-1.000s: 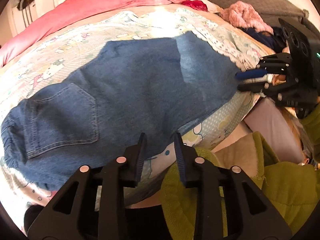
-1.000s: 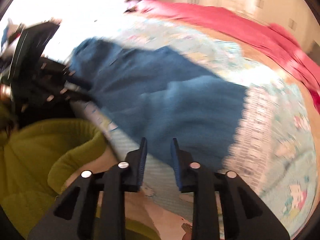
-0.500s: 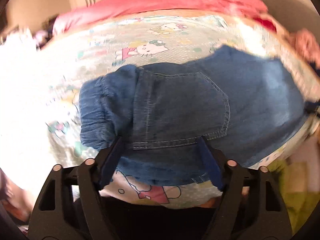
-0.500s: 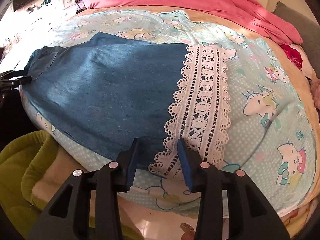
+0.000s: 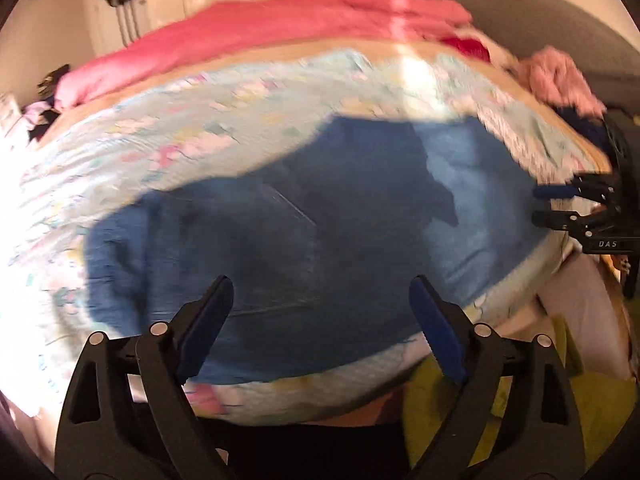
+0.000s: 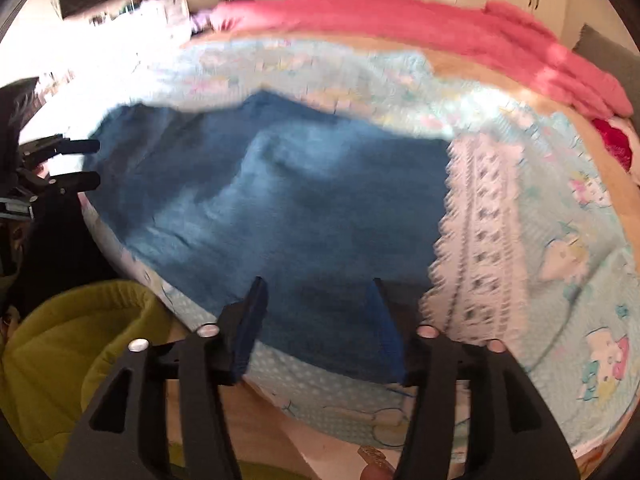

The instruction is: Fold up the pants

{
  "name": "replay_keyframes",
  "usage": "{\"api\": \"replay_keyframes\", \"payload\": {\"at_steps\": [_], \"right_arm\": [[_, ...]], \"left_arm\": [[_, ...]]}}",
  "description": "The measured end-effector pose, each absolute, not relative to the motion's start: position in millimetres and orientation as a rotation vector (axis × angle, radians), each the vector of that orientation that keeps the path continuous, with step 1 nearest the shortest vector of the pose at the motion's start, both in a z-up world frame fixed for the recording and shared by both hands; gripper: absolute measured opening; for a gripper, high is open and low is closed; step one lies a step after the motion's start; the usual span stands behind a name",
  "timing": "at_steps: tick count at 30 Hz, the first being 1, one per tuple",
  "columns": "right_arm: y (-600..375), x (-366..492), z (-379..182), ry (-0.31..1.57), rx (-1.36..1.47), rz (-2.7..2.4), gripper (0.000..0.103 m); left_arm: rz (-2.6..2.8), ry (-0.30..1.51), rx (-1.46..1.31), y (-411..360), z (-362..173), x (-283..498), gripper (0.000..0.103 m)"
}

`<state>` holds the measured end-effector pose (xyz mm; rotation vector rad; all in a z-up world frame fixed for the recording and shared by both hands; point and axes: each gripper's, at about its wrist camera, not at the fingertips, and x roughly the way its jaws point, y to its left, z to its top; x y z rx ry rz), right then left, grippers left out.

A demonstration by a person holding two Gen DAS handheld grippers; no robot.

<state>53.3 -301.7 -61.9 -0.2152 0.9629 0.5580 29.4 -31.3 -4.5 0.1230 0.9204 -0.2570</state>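
On the bed, left wrist view: blue denim pants [image 5: 320, 240] lie spread flat on a pale blue cartoon-print sheet [image 5: 240, 120], waist end toward frame left, legs running right. Pic is motion-blurred. Left gripper [image 5: 320, 312] sits low over the near edge of the pants; jaws have just been opening and now stand wide apart, blue pads clear of the fabric, nothing pinched btwn them. Right gripper [image 5: 540, 204] shows at far right edge, near the leg end of the pants, fingers apart w/ a gap btwn them. Pink blanket [image 5: 300, 20] lies along the far side of the bed, a pink fuzzy item [image 5: 560, 80] at upper right. Green padded fabric [image 5: 520, 400] at lower right, below the bed edge.

Right wrist view: same pants [image 6: 280, 208] fill the middle, also blurred. White lace band [image 6: 480, 240] lies just beside the leg end, on the right. Right gripper [image 6: 318, 320] hangs over the near hem area; jaws have just been opening, now parted, denim seen btwn them but pads not pressing on it. Left gripper [image 6: 80, 164] at far left by the waist end, fingers apart. Green padded fabric [image 6: 80, 340] lower left. Pink blanket [image 6: 440, 32] across the top.
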Motion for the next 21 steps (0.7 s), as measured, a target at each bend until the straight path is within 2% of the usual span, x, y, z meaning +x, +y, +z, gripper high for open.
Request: {"api": "replay_keyframes", "payload": {"at_steps": [2,11,19,20,21], "right_arm": [[-297.6,56.5,-75.5,1.016,-0.248,0.548,0.061],[-329.8,82.9,-29.9,0.855,-0.093,0.499,0.060],[-328.3,129.9,-44.4,0.903,-0.119,0.413,0.060],[-329.2,132.6,-50.4,0.917,-0.125,0.396,0.060],[-330.5,135.8,-57.7,0.939,-0.124,0.381,0.060]], "left_arm": [[-0.289,0.927,0.075,-35.0,-1.0,41.4,0.083],[-0.327,0.881,-0.073,-35.9,23.3,135.5,0.085],[-0.366,1.019,-0.058,-61.2,-17.6,218.6,0.085],[-0.374,1.032,-0.074,-62.1,-23.3,223.3,0.080],[-0.402,1.057,-0.104,-64.1,-31.3,227.5,0.062]]}}
